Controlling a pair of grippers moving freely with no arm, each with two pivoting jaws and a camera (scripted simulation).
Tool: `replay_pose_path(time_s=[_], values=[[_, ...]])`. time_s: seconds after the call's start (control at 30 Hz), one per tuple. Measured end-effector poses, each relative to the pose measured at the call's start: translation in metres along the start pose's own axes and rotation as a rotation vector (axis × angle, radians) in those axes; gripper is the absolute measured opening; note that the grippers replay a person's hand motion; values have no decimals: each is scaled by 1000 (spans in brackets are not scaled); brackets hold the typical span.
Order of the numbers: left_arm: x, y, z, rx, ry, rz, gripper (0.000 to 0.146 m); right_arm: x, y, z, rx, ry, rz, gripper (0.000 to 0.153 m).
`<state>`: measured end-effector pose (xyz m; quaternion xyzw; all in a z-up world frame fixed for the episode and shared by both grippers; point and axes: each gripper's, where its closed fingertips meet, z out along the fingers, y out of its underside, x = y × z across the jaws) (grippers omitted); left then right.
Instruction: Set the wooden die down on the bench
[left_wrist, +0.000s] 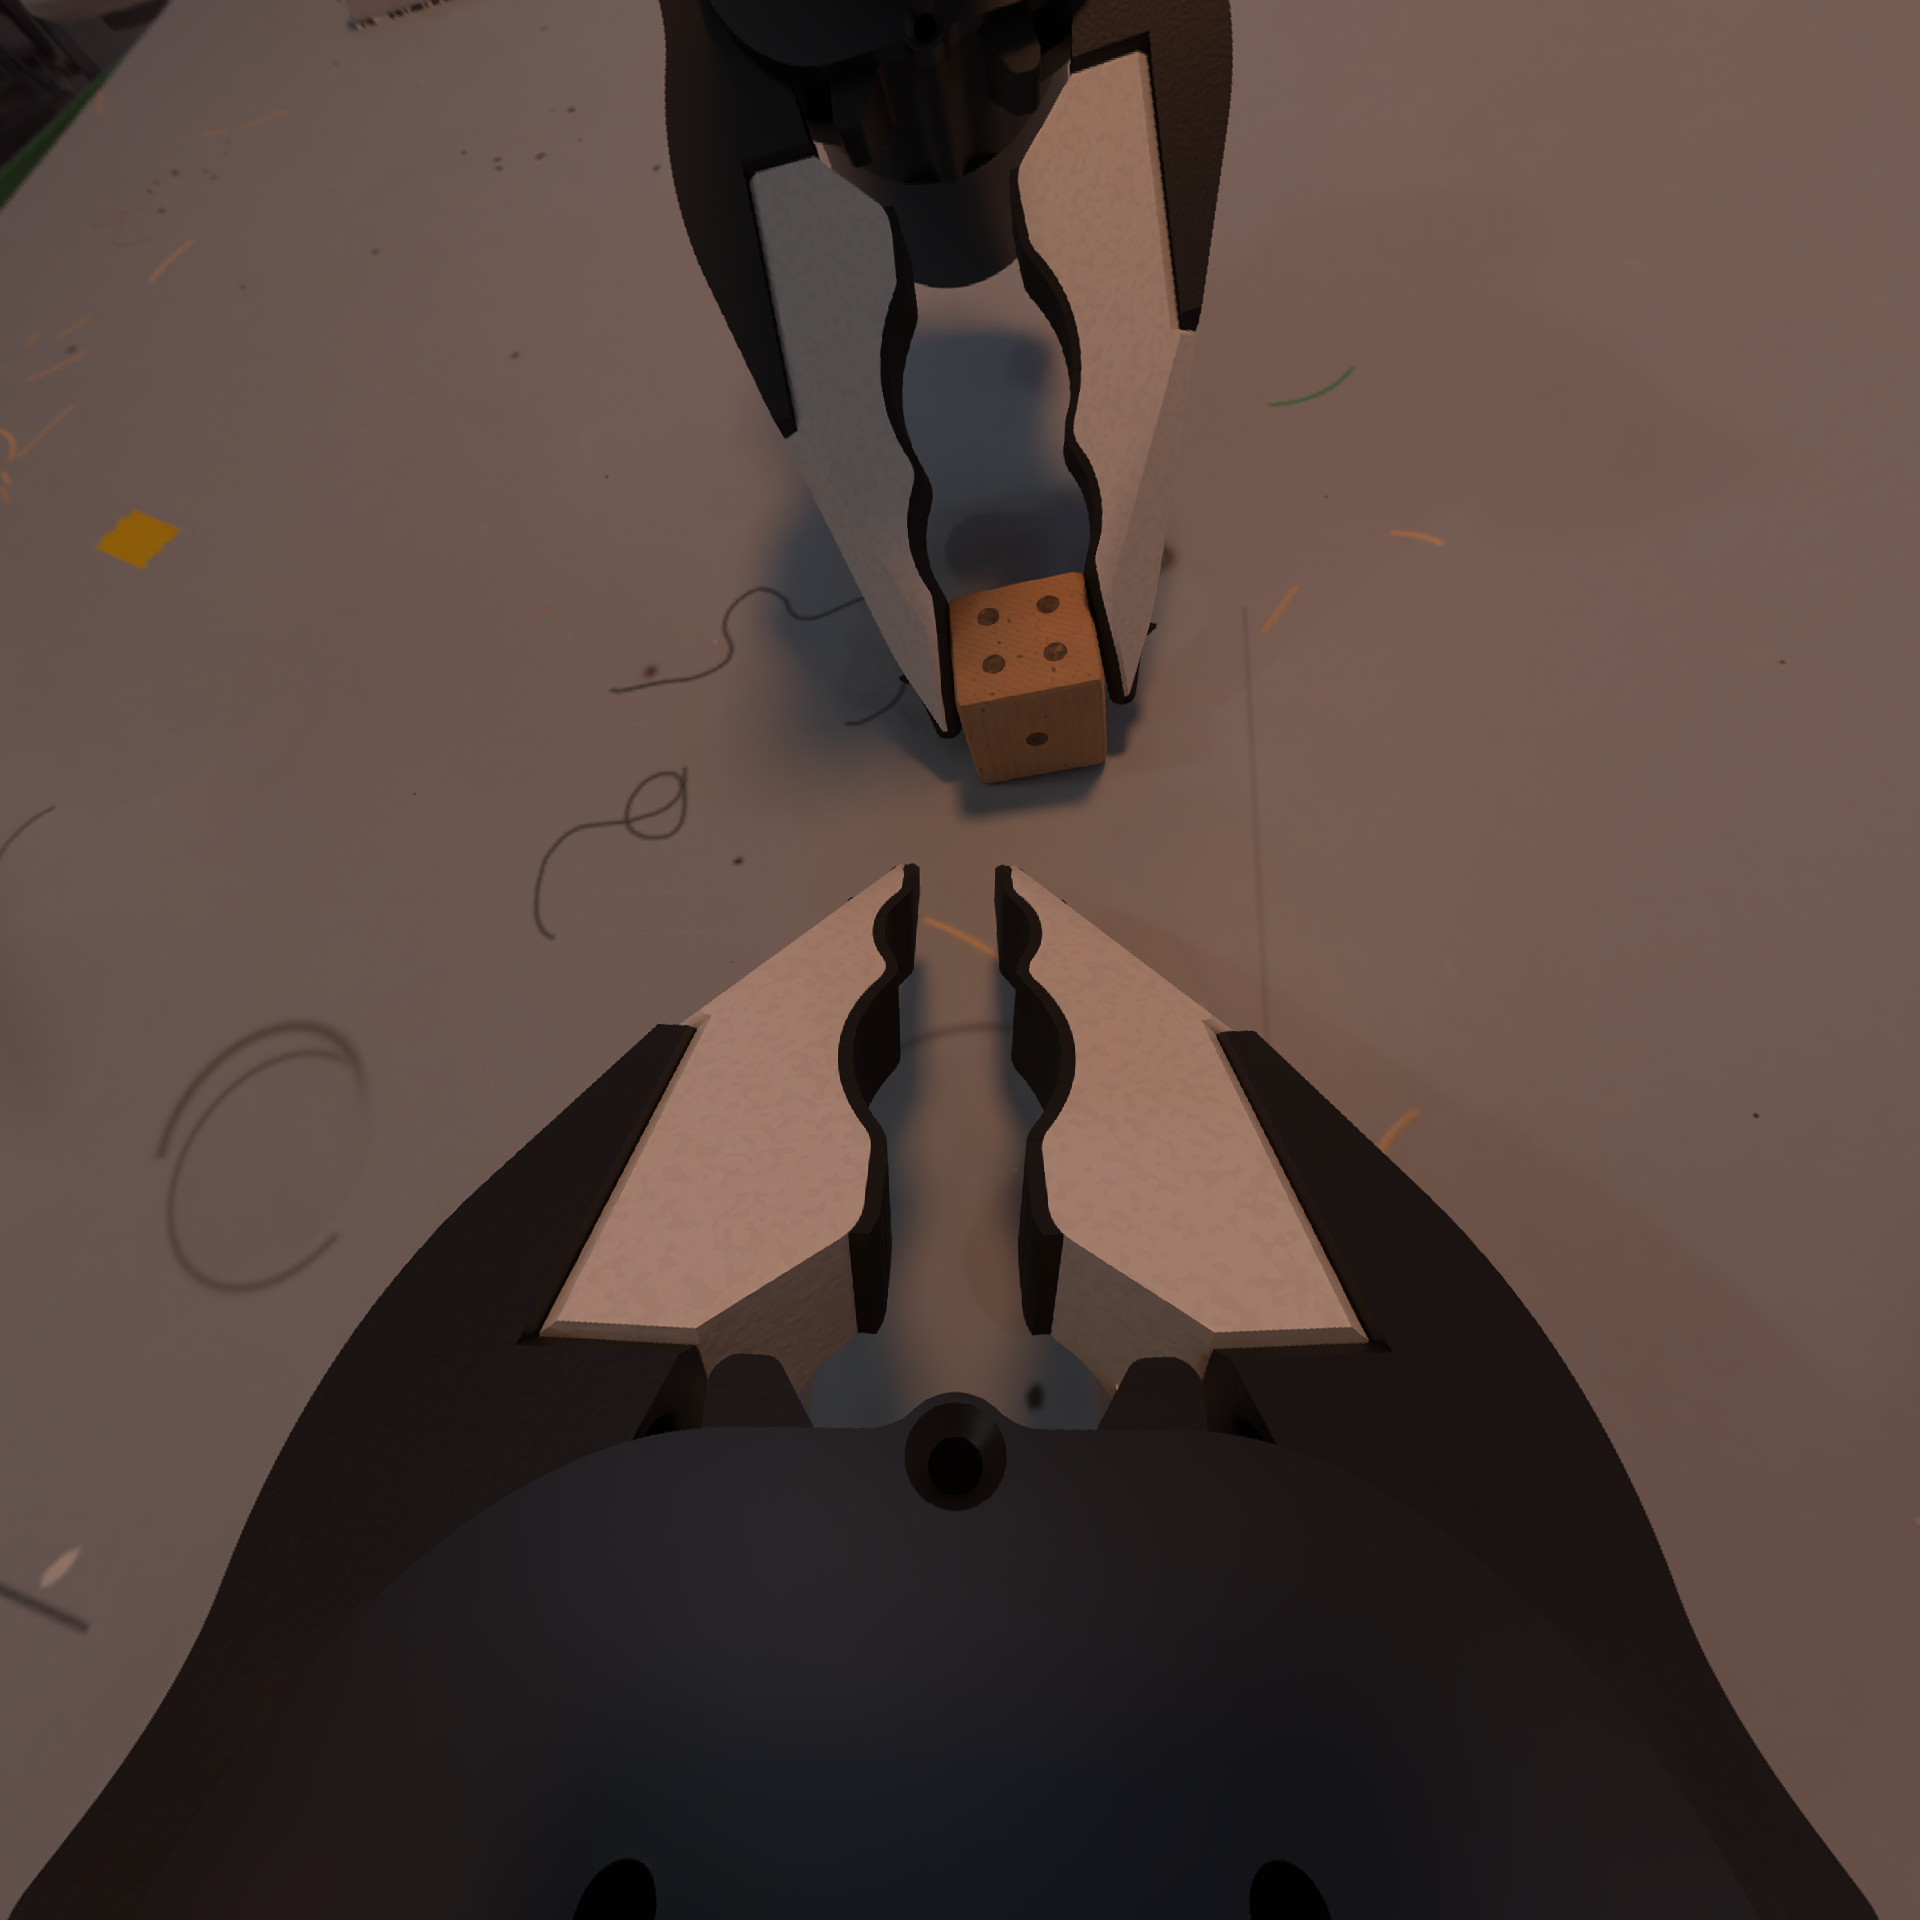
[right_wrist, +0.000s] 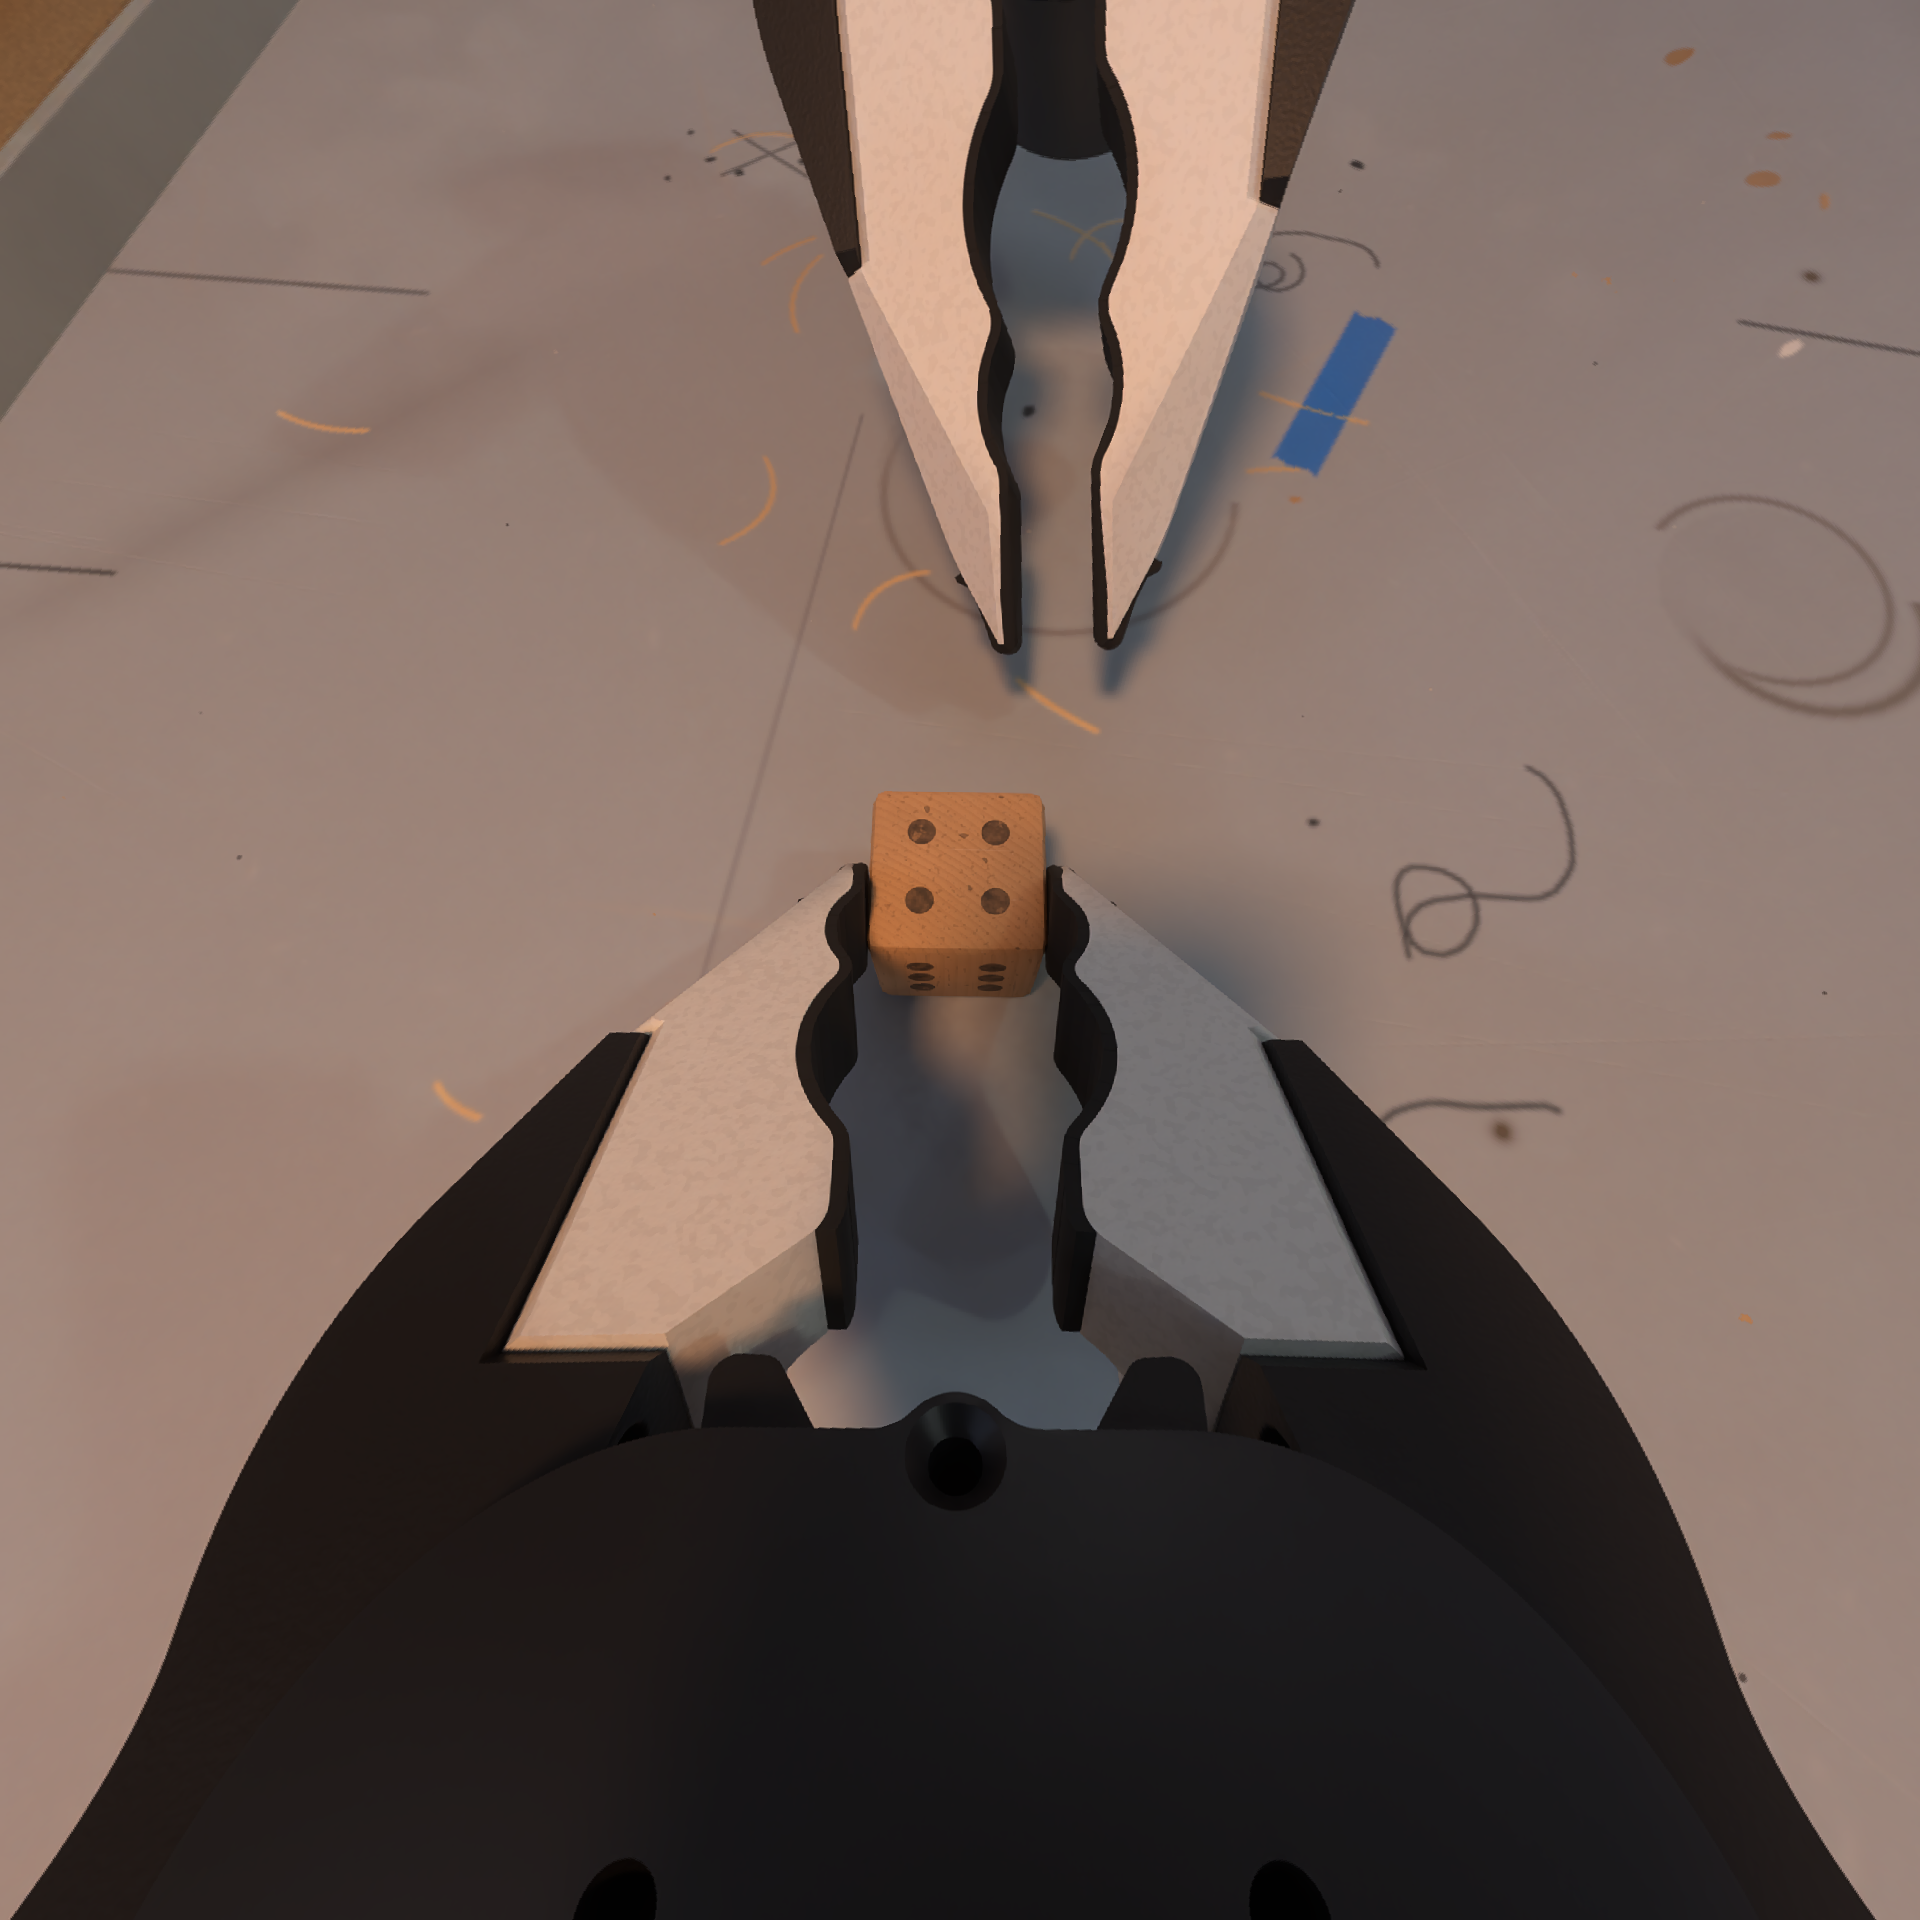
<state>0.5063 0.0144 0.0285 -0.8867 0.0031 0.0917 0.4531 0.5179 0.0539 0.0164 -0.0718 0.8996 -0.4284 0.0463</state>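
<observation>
My right gripper (right_wrist: 956, 883) clamps the wooden die (right_wrist: 957, 894) (four up) over the bench (right_wrist: 416, 831); my left gripper (left_wrist: 957, 878) is empty, its jaws slightly apart.

Wooden die (right_wrist: 956, 894), four-pip face up, between jaws, at bench (right_wrist: 416, 831).

My right gripper (right_wrist: 956, 914) has matt black plastic shells and pale, grainy finger faces. The die (right_wrist: 956, 894) between my fingertips is light wood, smooth, with dark dots. The bench (right_wrist: 416, 831) is dull grey and scuffed, with a strip of blue tape (right_wrist: 1335, 395) at two o'clock.
</observation>
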Motion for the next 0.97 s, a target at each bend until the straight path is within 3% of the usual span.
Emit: replay_pose_path(time_s=[0.23,0.4,0.6,0.8,0.97], values=[[-2,3,-3,-7,-51,69,15,0,0,0,0,2,-1,34],[-4,12,-10,-71,-48,-16,15,0,0,0,2,4,-6,34],[2,3,-4,-56,-22,26,15,-1,-8,-16,90,-55,71,45],[11,16,4,-122,25,21,16,-2,-8,-11,60,20,2,48],[10,17,-7,-143,-106,100,31,-2,-4,-5,39,27,-10,45]])
